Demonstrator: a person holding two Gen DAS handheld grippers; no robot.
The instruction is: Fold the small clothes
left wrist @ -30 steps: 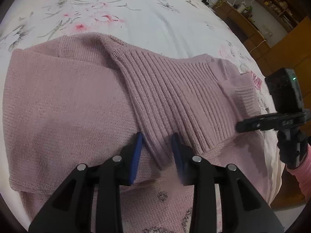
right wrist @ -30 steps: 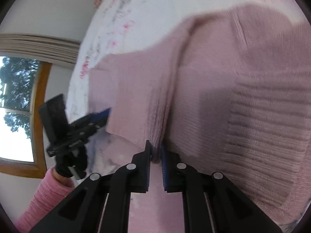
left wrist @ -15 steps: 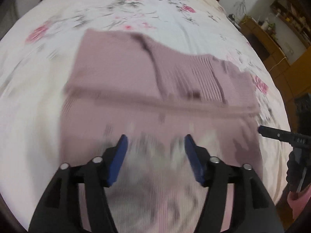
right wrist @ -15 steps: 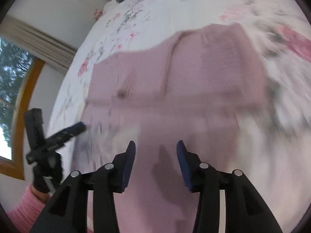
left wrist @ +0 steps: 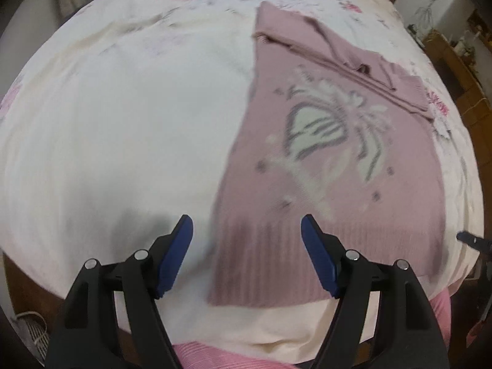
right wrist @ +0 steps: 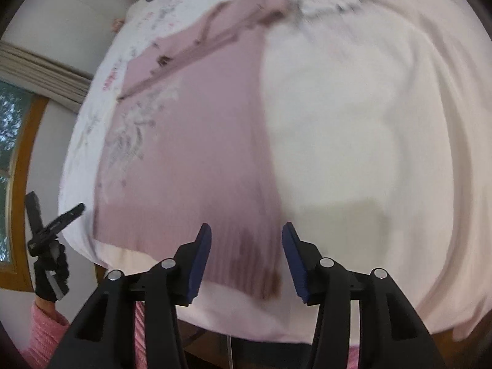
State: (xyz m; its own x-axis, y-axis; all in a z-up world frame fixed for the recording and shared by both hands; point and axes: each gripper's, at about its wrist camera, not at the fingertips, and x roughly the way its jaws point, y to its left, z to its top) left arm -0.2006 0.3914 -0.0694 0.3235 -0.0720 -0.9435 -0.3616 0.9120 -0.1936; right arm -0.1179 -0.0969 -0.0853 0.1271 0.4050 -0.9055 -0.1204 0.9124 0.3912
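Hovering released, both tongs (left wrist: pixel 247 232) (right wrist: pixel 247 241) flank sweater (left wrist: pixel 332 160) hem; bedsheet (left wrist: pixel 123 107) bare beside.

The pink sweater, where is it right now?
The pink sweater lies flat on the flowery bedsheet, near the bed's close edge. In the left wrist view it sits right of centre, its ribbed hem between the open left gripper tips.

Each gripper is a black plastic frame that forks into two angular fingers, each with a triangular cut-out near its base. The left gripper (left wrist: pixel 247 233) carries blue pads (left wrist: pixel 173 256) on the inner faces of its fingertips, and round silver screws (left wrist: pixel 141 255) sit on the finger joints (two per finger). The right gripper (right wrist: pixel 247 240) is built the same, blue pads (right wrist: pixel 200 263) included. A pink ribbed knit sleeve (right wrist: pixel 43 335) and a black glove (right wrist: pixel 50 272) show on the left side.
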